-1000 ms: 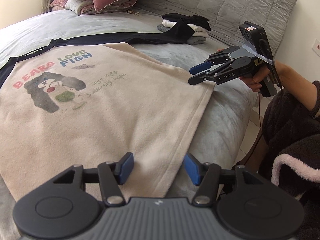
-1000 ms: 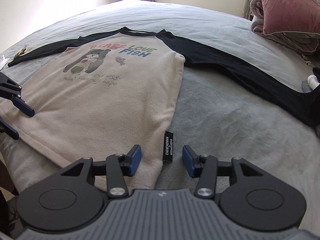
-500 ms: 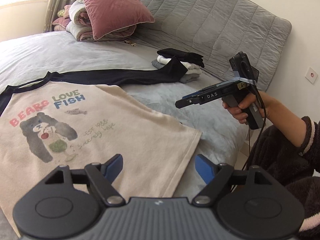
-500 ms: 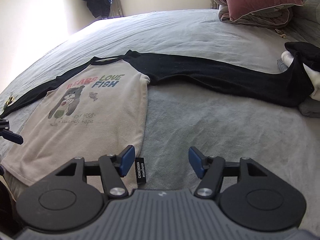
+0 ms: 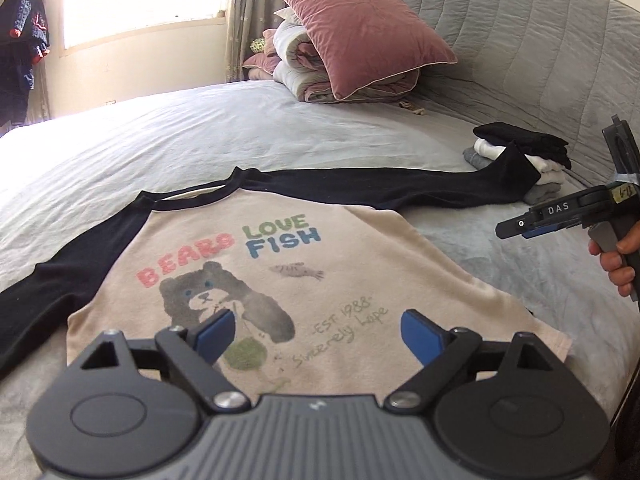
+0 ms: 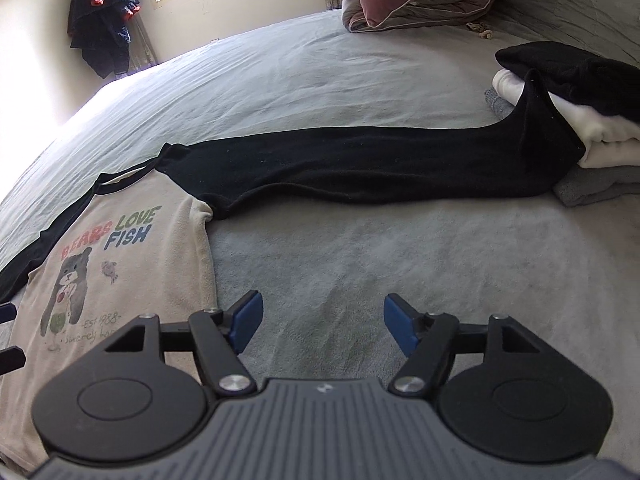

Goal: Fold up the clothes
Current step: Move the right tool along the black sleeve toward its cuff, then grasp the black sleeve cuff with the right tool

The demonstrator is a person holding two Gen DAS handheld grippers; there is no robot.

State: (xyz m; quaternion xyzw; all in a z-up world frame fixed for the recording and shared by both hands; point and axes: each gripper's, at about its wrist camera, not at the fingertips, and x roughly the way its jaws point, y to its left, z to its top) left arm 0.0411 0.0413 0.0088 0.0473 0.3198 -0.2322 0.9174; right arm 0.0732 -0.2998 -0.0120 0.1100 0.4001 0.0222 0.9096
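A beige raglan shirt (image 5: 360, 276) with a bear print and black sleeves lies flat, face up, on the grey bed. Its right sleeve (image 6: 360, 164) stretches out, the cuff resting against a pile of folded clothes (image 6: 592, 120). My left gripper (image 5: 316, 332) hovers open over the shirt's lower front, holding nothing. My right gripper (image 6: 322, 320) is open above bare bedcover, right of the shirt's side hem (image 6: 208, 256). In the left wrist view the right gripper (image 5: 520, 228) shows edge-on at the far right, held by a hand (image 5: 620, 264).
A pink pillow (image 5: 360, 28) lies on rolled bedding near the quilted grey headboard (image 5: 540, 60). Folded clothes (image 5: 528, 160) are stacked by the headboard. Dark clothes (image 6: 104, 20) hang by the window. The bed's edge (image 5: 592, 360) runs past the shirt's hem.
Both grippers have lifted and tilted up from the shirt's hem, and their jaws have opened wider. The right gripper has swung right, toward the outstretched sleeve.
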